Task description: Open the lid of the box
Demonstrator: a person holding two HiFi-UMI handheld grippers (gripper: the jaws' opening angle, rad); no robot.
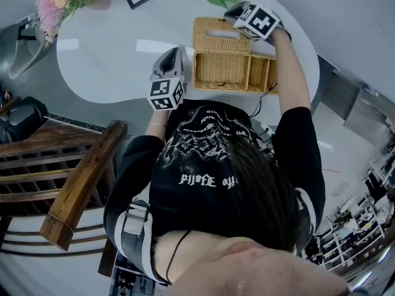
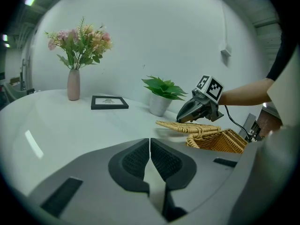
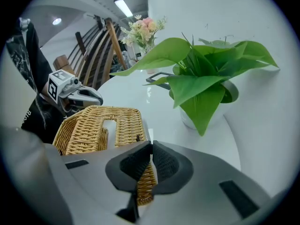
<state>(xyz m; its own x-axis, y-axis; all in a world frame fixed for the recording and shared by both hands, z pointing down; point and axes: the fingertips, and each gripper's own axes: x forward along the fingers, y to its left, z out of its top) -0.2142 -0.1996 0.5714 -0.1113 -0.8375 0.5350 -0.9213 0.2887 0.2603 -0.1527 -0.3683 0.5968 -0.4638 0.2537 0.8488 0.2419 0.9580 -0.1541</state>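
Note:
A wicker box point(image 1: 231, 73) stands on the white table point(image 1: 111, 60) near its front edge. Its woven lid point(image 1: 216, 34) has a slot in it and, in the left gripper view, the lid point(image 2: 187, 127) is lifted a little off the box point(image 2: 220, 140). My right gripper point(image 3: 151, 161) is shut on the lid's point(image 3: 105, 123) far edge, with wicker pinched between the pads. The same right gripper point(image 1: 237, 14) shows over the box's far side. My left gripper point(image 2: 150, 154) is shut and empty, apart from the box on its left point(image 1: 171, 60).
A potted green plant point(image 3: 206, 78) stands close behind the box. A pink flower vase point(image 2: 73, 83) and a black picture frame point(image 2: 109, 102) sit farther back on the table. A wooden chair point(image 1: 74, 184) stands at the left of the person.

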